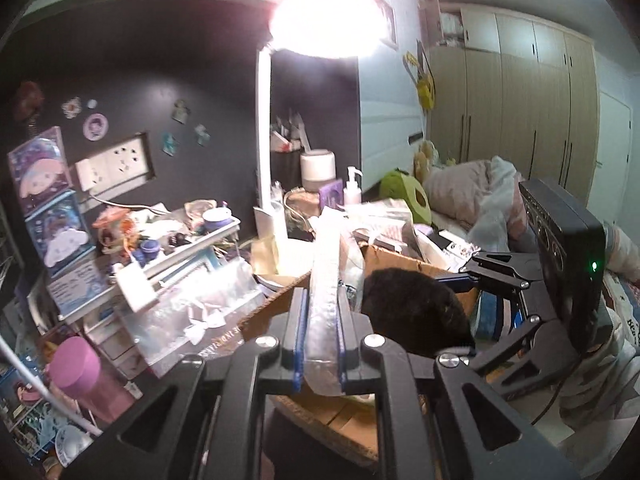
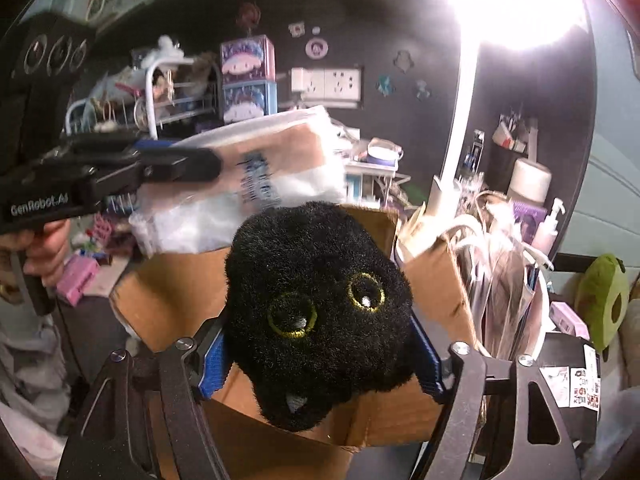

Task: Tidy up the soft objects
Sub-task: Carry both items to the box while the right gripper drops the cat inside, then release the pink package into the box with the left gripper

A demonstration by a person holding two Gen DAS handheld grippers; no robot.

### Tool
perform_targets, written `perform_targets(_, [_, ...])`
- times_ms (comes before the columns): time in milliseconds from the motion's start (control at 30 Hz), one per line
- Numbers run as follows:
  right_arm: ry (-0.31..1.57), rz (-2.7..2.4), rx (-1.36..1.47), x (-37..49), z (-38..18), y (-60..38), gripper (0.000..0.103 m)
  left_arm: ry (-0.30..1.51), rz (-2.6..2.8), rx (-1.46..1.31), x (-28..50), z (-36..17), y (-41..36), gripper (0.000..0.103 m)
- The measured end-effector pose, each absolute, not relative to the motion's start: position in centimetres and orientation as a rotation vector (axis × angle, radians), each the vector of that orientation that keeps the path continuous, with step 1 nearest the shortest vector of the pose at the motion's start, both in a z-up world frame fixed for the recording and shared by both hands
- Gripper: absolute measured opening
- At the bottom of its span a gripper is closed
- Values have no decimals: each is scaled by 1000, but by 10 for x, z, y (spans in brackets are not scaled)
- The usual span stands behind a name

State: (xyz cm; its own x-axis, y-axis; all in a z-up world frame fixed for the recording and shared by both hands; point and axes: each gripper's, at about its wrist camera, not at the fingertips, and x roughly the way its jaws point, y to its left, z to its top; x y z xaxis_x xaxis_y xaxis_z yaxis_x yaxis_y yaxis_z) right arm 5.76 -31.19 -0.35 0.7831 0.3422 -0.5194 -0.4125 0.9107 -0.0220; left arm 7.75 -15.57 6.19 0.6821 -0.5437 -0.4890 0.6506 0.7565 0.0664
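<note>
Right wrist view: the right gripper [image 2: 320,352] clamps the black plush cat [image 2: 320,312], face toward the lens (above the cardboard box [image 2: 168,292]). The left gripper [image 1: 323,344] pinches a clear plastic bag [image 1: 326,300], its long axis running away along the fingers.

I can't see inside the brown cardboard box [image 2: 168,300]; the fluffy black plush cat [image 2: 320,312] blocks it. Blue print on the clear plastic bag [image 2: 260,184] is too blurred to read, and lamp glare washes out the top.

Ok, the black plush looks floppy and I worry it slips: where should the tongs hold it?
As the right tongs do now: across the round black plush head's widest part, pads on both sides, coming from behind its face; the soft pile compresses there.
</note>
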Motion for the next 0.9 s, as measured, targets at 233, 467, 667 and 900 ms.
perform_targets(233, [559,434,-180,63,-15,-312,82,526,-679,282,88,48,-173,11])
perform_targets(467, [562,448,-170,65,-16,-313,82,544,-661,314,92,40,-174,22])
perform_targets(667, [566,450,-172,63,-14,-310,82,498,-637,279,86,47,-160,81])
perform_targets(900, [566,461,-177,63,-8,-298,82,449,-618,204,73,59,-126,86])
